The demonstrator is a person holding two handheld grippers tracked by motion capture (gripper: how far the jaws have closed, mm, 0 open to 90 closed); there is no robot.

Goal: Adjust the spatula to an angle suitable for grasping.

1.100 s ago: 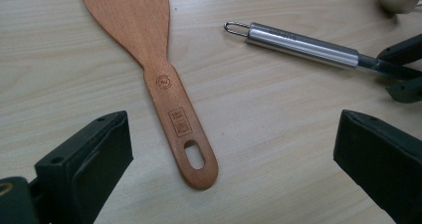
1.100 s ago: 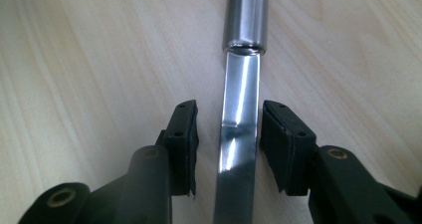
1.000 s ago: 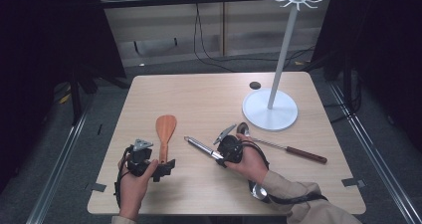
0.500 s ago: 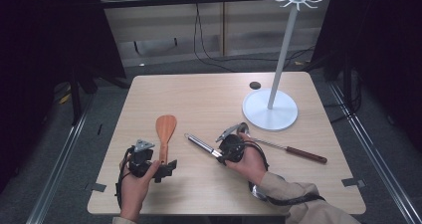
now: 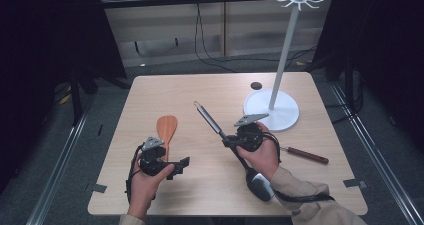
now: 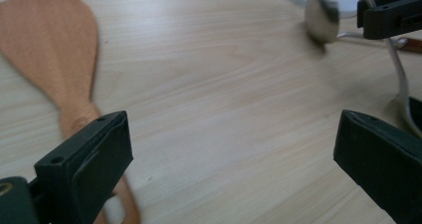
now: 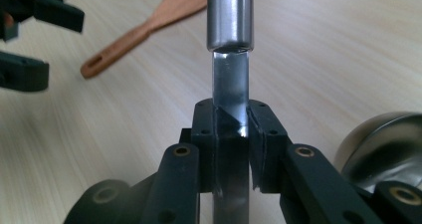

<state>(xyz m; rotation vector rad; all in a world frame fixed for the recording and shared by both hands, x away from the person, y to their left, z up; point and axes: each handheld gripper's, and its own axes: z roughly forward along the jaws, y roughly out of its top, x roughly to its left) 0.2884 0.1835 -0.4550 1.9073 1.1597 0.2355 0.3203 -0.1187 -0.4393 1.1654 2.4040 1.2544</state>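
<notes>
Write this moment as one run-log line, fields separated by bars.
right gripper: shut on ladle handle | left gripper: open beside wooden spatula | hanging stand: bare

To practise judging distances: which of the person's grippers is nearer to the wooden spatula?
Left. The left gripper sits open right beside the wooden spatula, by its handle. The right gripper is farther off across the table, shut on the metal ladle.

Steel ladle [image 5: 227, 140]: lifted off table, tilted, bowl low toward person, handle pointing up and away
</notes>
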